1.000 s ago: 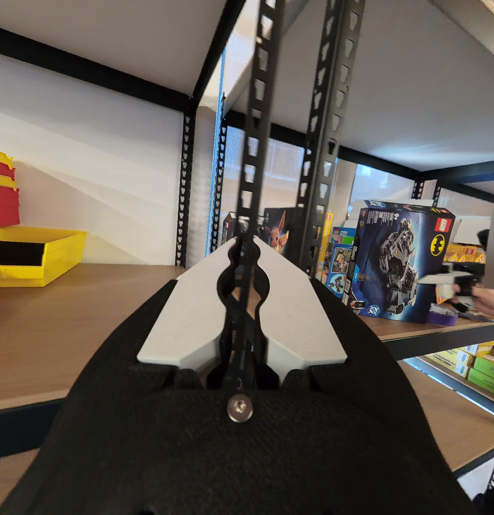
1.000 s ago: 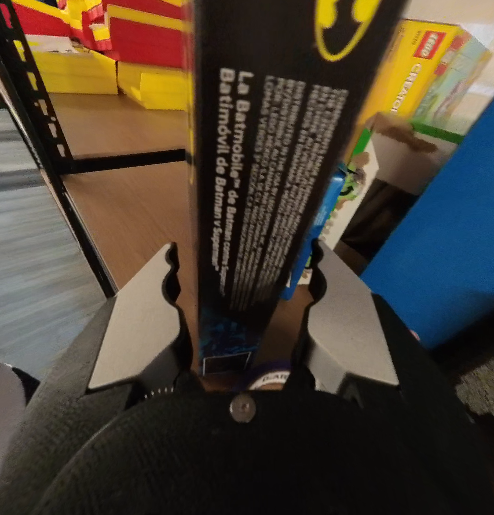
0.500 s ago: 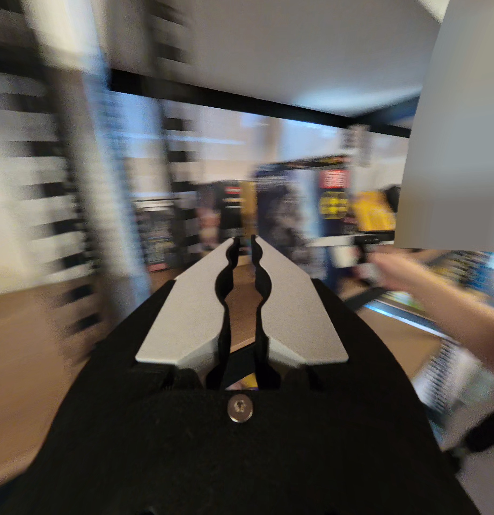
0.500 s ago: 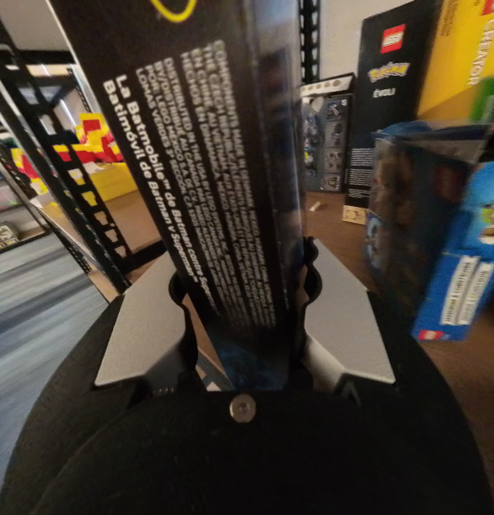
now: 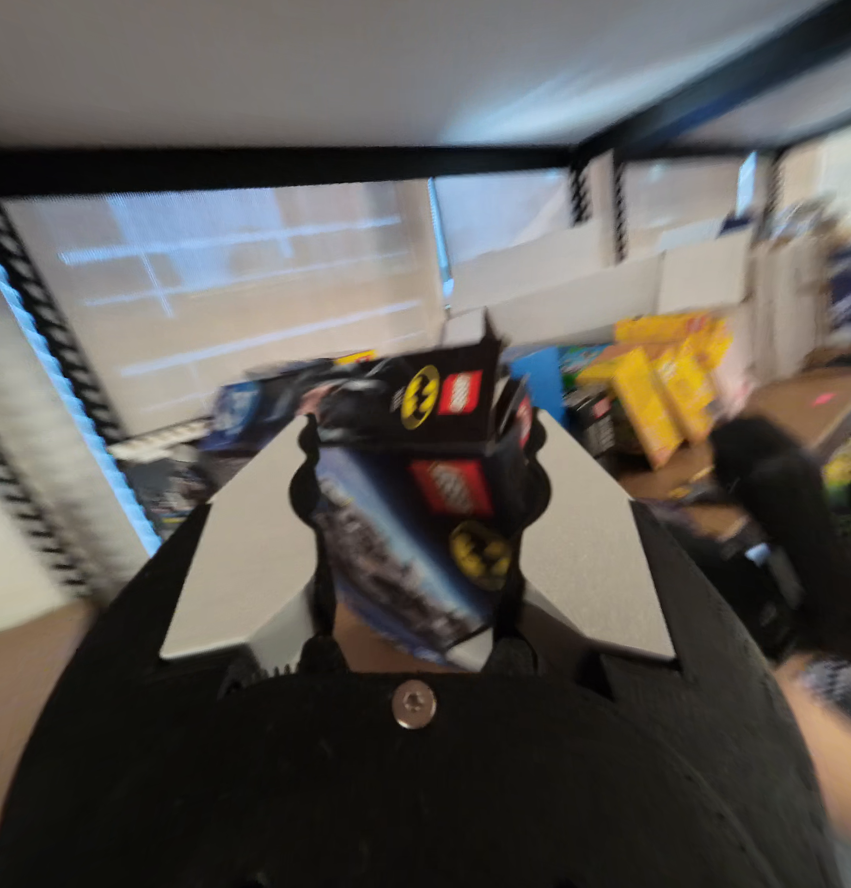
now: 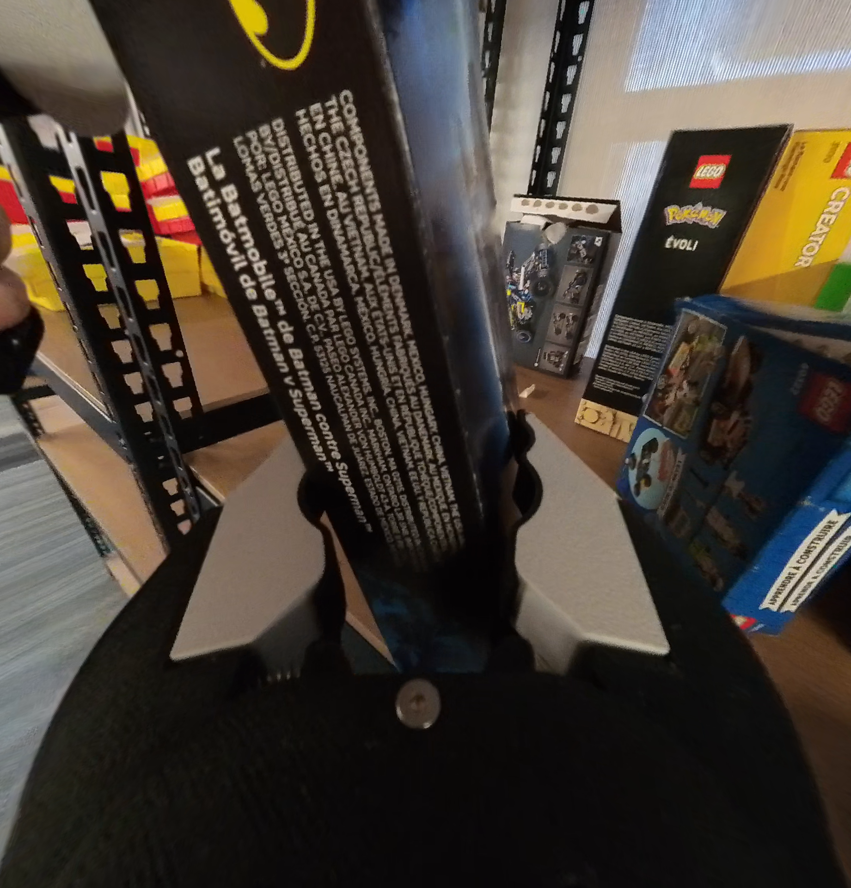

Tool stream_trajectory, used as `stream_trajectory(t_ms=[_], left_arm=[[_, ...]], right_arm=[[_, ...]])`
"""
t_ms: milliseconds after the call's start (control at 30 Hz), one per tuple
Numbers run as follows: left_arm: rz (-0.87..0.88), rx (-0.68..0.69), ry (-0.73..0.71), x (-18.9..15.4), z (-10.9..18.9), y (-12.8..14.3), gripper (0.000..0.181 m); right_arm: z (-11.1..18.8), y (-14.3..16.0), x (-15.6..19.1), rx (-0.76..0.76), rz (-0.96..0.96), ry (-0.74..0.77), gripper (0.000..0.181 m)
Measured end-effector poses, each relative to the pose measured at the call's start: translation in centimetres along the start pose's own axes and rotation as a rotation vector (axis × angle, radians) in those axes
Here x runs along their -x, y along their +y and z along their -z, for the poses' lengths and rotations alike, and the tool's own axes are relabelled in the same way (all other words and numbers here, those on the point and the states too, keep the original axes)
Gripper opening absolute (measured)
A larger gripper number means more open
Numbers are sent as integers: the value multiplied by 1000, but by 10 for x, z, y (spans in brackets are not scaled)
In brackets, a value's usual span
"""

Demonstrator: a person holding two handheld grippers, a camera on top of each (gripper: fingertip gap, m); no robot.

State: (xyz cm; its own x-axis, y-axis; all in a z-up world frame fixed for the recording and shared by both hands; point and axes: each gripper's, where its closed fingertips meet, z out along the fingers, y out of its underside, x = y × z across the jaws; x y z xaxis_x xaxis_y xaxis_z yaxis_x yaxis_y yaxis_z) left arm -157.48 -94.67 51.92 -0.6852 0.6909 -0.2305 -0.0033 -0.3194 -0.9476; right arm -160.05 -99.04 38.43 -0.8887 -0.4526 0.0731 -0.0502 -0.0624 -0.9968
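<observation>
A dark blue and black toy-brick box with a yellow bat emblem fills the right wrist view [image 6: 346, 288]. My right gripper [image 6: 409, 437] is shut on its lower end and holds it tilted above the wooden shelf [image 6: 250, 365]. The left wrist view is blurred. There my left gripper [image 5: 421, 432] has its jaws spread, with the same box [image 5: 413, 528] between the fingers, its top flap open. I cannot tell whether the pads touch it. A dark shape at the right of that view [image 5: 774, 528] looks like my right gripper and the hand holding it.
A black perforated shelf upright [image 6: 121, 336] stands left of the box, with yellow and red bins [image 6: 173, 269] behind it. On the shelf to the right are a small dark box [image 6: 558, 288], a tall black box [image 6: 678, 269], a yellow box [image 6: 822, 202] and a leaning blue box [image 6: 750, 456].
My left gripper swung right from the shelf post to the box and opened around it. My right gripper closed on the box, lifted it and tilted it.
</observation>
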Motion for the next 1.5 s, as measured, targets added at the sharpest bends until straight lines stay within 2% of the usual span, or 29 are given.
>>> stream_trajectory(t_ms=[33,133,200,267,367,467,533,667,833,900,967,1000,1067,1167,1300,1367,1500], left_arm=[[38,-10,6,0,0,-1,81],[156,6,21,6,5,3,81],[256,8,48,10,14,4,78],[336,-16,66,16,25,1,67],[437,-38,105,21,38,-1,63],[475,-77,105,21,49,-2,53],[499,-151,137,17,59,-7,38],[514,-229,132,15,69,-6,38],[476,-247,111,13,79,-2,37],[453,-256,112,12,82,-3,43],[372,-270,108,11,89,-11,61],[300,-280,119,8,94,-19,62],[37,-263,194,-10,102,-30,66],[-317,-130,302,-25,105,-27,71],[-610,148,503,-32,98,4,80],[-749,267,501,-19,86,21,88],[-935,406,580,-14,75,50,85]], right_arm=[[-1,0,3,1,27,2,76],[-1,-1,7,-14,97,30,73],[-1,-1,11,-26,141,40,72],[-1,-1,15,-38,184,53,71],[-2,-1,17,-55,212,59,71],[-2,-1,20,-62,231,48,71],[0,-1,21,-72,237,37,71],[1,-1,24,-87,273,23,72],[2,-1,27,-108,319,8,71],[3,1,29,-106,334,-5,71],[5,1,28,-108,333,-18,71],[5,1,29,-109,338,-27,71],[8,2,29,-108,371,-52,68],[13,7,30,-87,435,-120,67],[21,11,25,-66,453,-180,67],[26,12,22,-71,468,-219,66],[34,18,23,-94,552,-289,66]])
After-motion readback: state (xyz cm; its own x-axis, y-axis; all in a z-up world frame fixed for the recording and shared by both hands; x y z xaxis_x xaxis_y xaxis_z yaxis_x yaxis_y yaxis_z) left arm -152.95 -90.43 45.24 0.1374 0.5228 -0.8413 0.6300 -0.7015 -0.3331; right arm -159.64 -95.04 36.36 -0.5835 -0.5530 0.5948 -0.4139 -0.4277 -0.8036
